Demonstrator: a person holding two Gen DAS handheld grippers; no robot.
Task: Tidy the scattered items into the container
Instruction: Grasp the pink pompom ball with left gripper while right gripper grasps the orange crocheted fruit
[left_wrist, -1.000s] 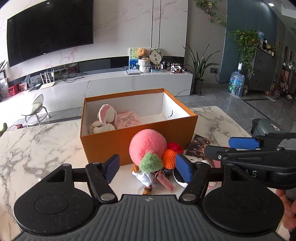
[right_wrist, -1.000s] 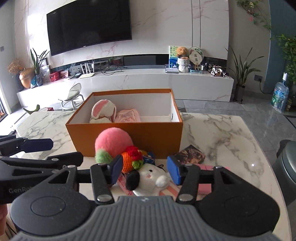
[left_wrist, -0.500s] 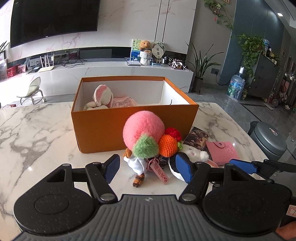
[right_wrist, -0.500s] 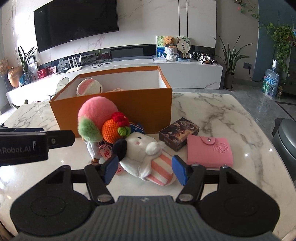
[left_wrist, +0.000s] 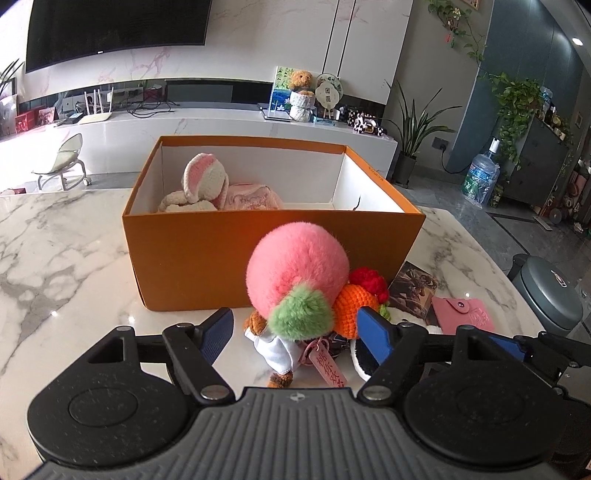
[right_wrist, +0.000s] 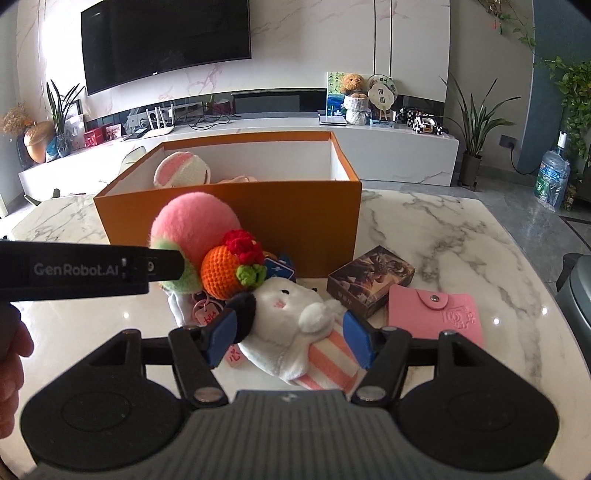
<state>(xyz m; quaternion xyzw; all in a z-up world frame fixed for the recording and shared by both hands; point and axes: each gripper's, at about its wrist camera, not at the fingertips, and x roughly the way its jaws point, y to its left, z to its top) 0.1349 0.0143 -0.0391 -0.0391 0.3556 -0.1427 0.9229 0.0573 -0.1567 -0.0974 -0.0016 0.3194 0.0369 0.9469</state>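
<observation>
An orange box (left_wrist: 229, 254) (right_wrist: 295, 218) stands on the marble table and holds a pink-and-cream knitted toy (left_wrist: 203, 181) and a pink pouch (left_wrist: 251, 197). In front of it lie a pink peach plush (left_wrist: 295, 266) (right_wrist: 192, 225), an orange crochet fruit (left_wrist: 354, 302) (right_wrist: 225, 271), a small bear figure (left_wrist: 273, 343), a white plush with pink stripes (right_wrist: 299, 325), a dark card box (right_wrist: 369, 280) and a pink wallet (right_wrist: 436, 314). My left gripper (left_wrist: 295, 332) is open around the peach plush and bear. My right gripper (right_wrist: 291, 339) is open astride the white plush.
The marble table (left_wrist: 55, 258) extends left of the box. A grey bin (left_wrist: 550, 291) stands off the table's right edge. The left gripper's body (right_wrist: 88, 269) crosses the right wrist view at left. A TV console runs along the back wall.
Both grippers have pulled back and lowered toward the pile of toys. The right gripper has come down around the white plush. Both stay open.
</observation>
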